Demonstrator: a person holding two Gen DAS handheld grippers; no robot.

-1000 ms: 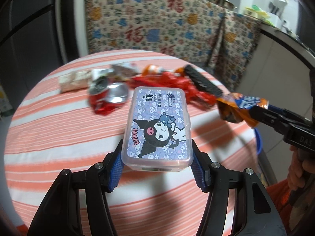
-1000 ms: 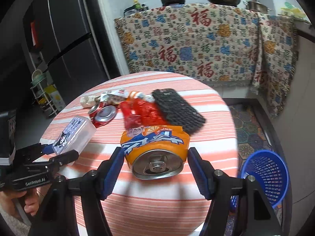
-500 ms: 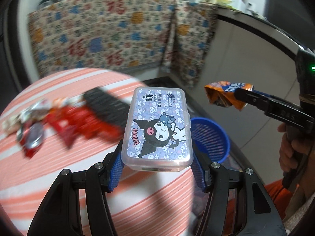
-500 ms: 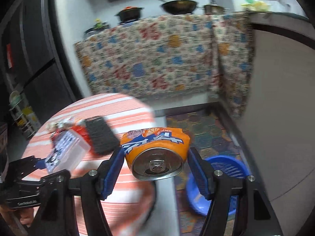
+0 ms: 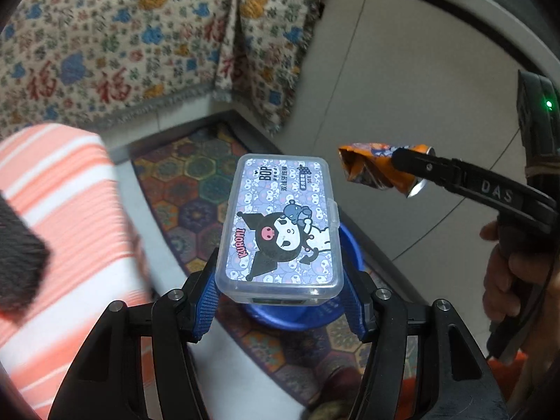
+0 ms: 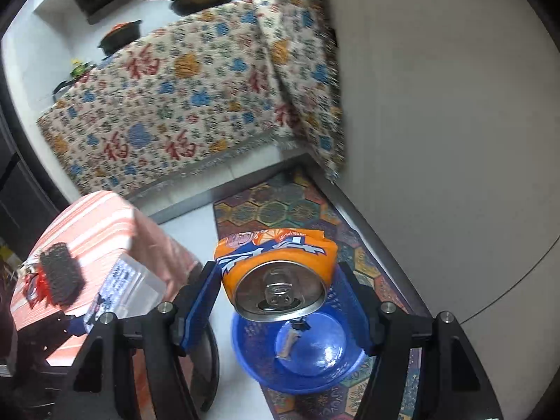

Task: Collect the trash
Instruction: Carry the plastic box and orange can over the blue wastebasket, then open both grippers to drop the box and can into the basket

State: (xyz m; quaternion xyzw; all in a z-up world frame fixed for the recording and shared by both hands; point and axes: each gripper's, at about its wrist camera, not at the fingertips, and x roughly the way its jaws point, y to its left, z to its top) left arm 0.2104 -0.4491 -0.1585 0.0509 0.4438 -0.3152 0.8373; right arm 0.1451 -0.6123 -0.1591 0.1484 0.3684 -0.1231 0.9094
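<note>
Swinging off the striped table [image 5: 63, 189]: both grippers now over the blue basket [image 6: 266, 367], lower centre. Left gripper [image 5: 280, 301] pinching the plastic floss box [image 5: 280, 224]; right gripper [image 6: 278, 308] pinching the crushed orange can [image 6: 276, 269]. Release looks next.

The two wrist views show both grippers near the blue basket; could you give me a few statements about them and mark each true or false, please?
1. The left gripper holds a clear plastic box with a cartoon label. True.
2. The right gripper is empty. False: it is shut on a crushed orange can.
3. The blue basket stands on the striped table. False: it stands on the patterned floor mat, beside the table.
4. The can hangs above the basket in the right wrist view. True.
5. The basket is full to the rim. False: only a small scrap shows on its bottom.
</note>
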